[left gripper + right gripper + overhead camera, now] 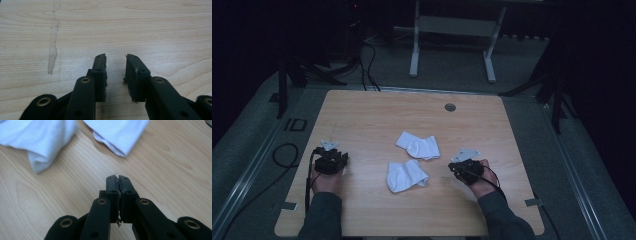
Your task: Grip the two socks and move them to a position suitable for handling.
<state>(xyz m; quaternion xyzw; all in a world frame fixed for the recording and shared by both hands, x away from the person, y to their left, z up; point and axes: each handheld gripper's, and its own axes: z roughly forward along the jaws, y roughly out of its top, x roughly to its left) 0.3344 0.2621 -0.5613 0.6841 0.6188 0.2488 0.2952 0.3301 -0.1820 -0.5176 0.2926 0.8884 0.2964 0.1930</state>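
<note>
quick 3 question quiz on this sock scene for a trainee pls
1. True or false: the right gripper is shut with nothing between its jaws.
2. How many white socks lie on the table?
3. Which sock lies closer to the person: A, the near sock, or B, the far sock?

Key
1. True. In the right gripper view the jaws meet on bare wood.
2. Two, both bunched up between the left gripper and the right one, touched by neither.
3. A.
</note>
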